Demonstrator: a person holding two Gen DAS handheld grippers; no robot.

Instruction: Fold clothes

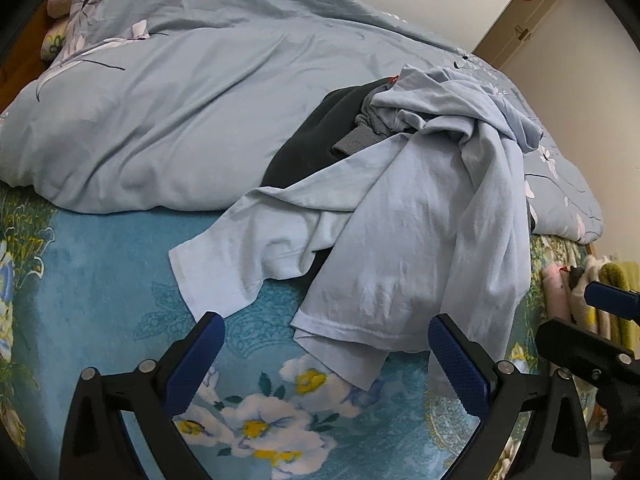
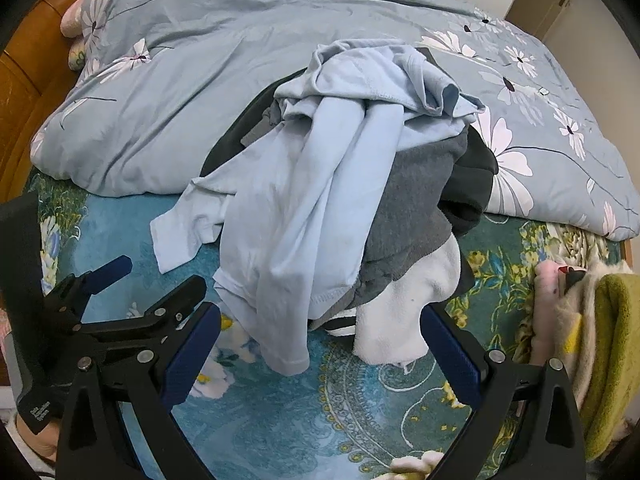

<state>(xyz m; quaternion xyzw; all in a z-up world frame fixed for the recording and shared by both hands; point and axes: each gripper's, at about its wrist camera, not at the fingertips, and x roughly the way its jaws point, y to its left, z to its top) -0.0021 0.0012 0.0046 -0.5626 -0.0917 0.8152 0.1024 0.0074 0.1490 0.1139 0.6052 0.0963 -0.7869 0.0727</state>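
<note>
left gripper (image 1: pixel 326 334): jaws spread wide, nothing between them, hovering over the bed blanket
right gripper (image 2: pixel 320 324): jaws spread wide, nothing gripped; hem of the pile sits just ahead between the tips
bed blanket (image 1: pixel 100 280): teal with white and yellow flowers, directly under both tools
light blue shirt (image 1: pixel 400 240): top of the heap, just ahead of the left gripper; hem hangs toward the tips, one sleeve trails off to the left onto the blanket
white garment (image 2: pixel 404 300): low at the pile's front, just ahead of the right gripper's right finger
grey garment (image 2: pixel 412 208): under the blue shirt, above the white one
dark garment (image 1: pixel 308 144): bottom of the pile, sticks out on the far left side
duvet (image 1: pixel 160 100): pale blue, flower print, bunched up beyond the pile; the clothes lean on it
fuzzy items (image 2: pixel 592 312): cream and yellow-green, off to the right at the bed edge
door (image 1: pixel 532 16): far right, behind the bed
</note>
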